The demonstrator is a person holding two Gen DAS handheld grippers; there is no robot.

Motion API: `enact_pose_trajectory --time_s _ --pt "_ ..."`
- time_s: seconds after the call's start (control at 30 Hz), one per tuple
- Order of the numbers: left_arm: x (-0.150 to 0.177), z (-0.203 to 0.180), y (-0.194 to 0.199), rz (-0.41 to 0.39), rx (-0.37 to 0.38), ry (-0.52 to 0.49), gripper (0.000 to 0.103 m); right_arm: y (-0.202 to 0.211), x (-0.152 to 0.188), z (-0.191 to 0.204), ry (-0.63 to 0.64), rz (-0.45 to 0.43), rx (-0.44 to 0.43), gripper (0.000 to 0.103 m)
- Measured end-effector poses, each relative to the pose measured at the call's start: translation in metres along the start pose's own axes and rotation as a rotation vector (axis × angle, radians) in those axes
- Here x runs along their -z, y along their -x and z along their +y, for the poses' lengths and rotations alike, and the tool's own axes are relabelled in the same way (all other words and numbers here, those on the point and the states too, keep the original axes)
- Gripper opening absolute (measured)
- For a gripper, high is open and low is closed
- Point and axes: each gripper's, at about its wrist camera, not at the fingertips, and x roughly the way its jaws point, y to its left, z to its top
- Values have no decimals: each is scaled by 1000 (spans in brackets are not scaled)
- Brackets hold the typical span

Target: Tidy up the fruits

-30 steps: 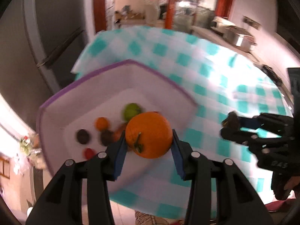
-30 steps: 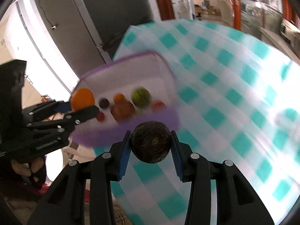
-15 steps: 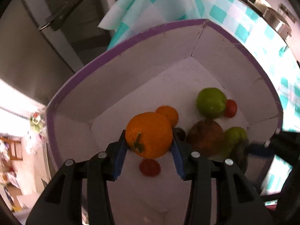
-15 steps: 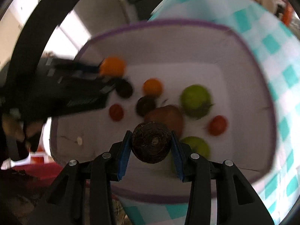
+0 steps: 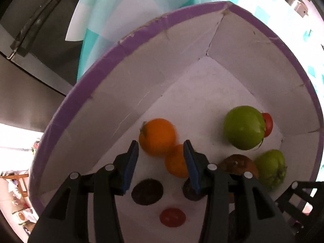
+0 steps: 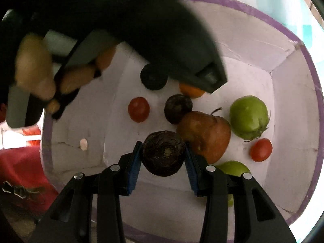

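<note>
A white box with a purple rim holds several fruits. My left gripper is open above the box floor. An orange lies loose just beyond its fingertips, beside a smaller orange. My right gripper is shut on a dark round fruit and holds it inside the box. A brown pear, green tomatoes, red tomatoes and dark plums lie on the floor. The left gripper's body covers the top of the right wrist view.
The box stands on a teal-and-white checked tablecloth near the table's edge. A dark cabinet stands beyond it. A red cloth lies below the box at left. A white crumb sits on the box wall.
My left gripper has opened and let go of the orange, which now lies in the box. Both grippers have moved lower into the box. The right still grips the dark fruit.
</note>
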Motion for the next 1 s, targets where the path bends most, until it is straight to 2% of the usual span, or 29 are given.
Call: enact_pose_trajectory --time_s 0.1,0.2,0.47,0.63,0.7,0.77,0.87,1.0 --pt "-1 5 0 -12 2 -2 50 -2 -2 4 -1 2 -3 44" --pt "1 10 0 -26 12 8 58 -2 -5 7 3 -5 -1 60" --pt "5 19 3 -59 31 23 74 -5 -8 23 33 4 -3 70" --pt "6 14 7 -68 27 49 81 -8 -16 34 44 -3 2 81" --pt "9 18 12 -81 37 61 88 -6 -16 38 44 -14 -4 83" --pt "10 19 16 -92 78 86 101 -5 -21 35 36 -31 -21 83" --pt "15 20 30 -141 74 107 101 14 -16 25 4 -78 -47 85" --pt "28 17 59 -257 4 102 101 42 0 -3 -99 -142 -53 85"
